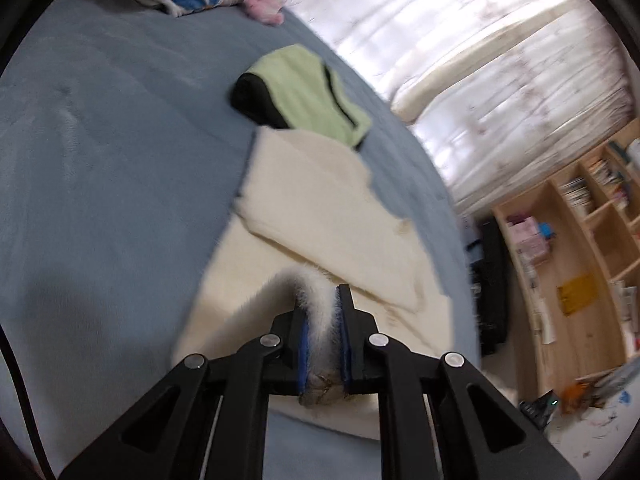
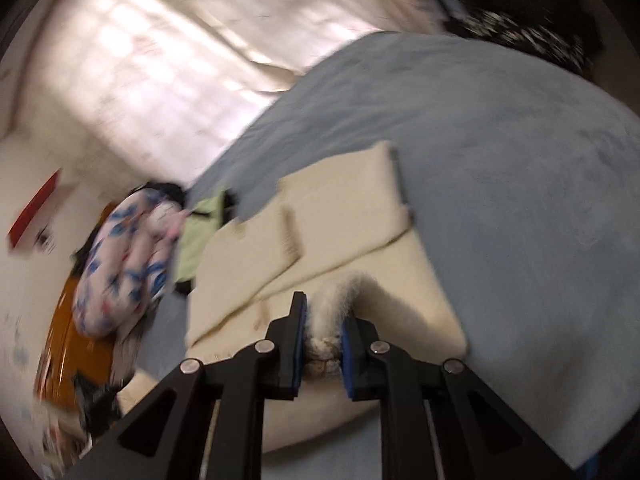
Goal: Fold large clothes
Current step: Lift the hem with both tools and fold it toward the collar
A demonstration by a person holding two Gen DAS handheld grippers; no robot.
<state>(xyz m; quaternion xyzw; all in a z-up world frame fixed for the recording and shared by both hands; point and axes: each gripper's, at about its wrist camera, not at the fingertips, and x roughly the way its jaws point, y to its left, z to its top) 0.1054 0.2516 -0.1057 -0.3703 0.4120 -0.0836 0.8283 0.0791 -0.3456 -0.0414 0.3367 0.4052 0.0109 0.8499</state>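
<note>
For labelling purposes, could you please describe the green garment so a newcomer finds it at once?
On the blue bed cover, look just beyond the cream fleece garment, towards the pink plush toy. The folded light-green garment lies there, the only green item, with black trim.

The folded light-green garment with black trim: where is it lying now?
In the left wrist view, the light-green garment lies on the blue bedspread, just beyond the cream fleece garment and before the pink plush toy.
</note>
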